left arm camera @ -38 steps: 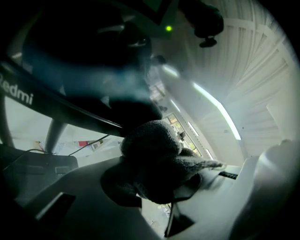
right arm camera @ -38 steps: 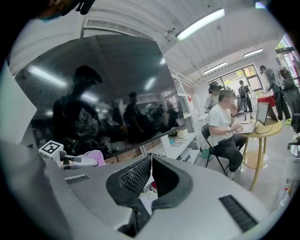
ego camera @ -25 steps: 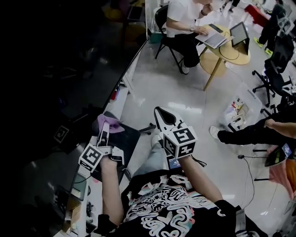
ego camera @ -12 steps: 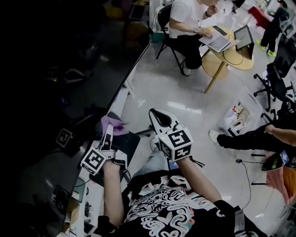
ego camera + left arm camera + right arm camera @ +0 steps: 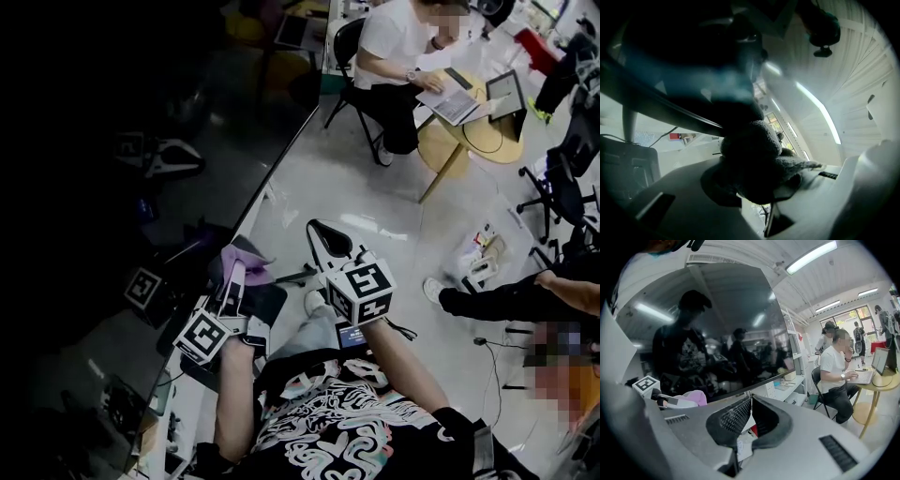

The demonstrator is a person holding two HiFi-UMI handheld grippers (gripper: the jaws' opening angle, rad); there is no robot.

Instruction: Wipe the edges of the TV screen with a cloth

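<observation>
Left hand-held gripper [image 5: 234, 277]: jaws clamped on a bunched purple cloth [image 5: 246, 264]; the wad fills the gap in the left gripper view [image 5: 752, 159].
Right hand-held gripper [image 5: 324, 240]: jaws together with nothing between them [image 5: 751, 414]; held clear of the screen, over the floor.
TV screen [image 5: 141, 141]: large dark panel filling the left of the head view.
Long axis of lower edge [image 5: 267, 178]: runs from 1 o'clock to 7 o'clock in the head view.
Cloth position: pressed at the lower edge, which shows as a dark bar [image 5: 670, 108] touching the top of the wad.
Key relation: the cloth lies at 9 o'clock from the right hand-held gripper; the left hand is the nearer one and already on the edge.
Judgement: the wipe looks under way. The next stroke should follow the edge line toward 1 or 7 o'clock, keeping contact.
Risk: the cloth could slide off the thin edge.
</observation>
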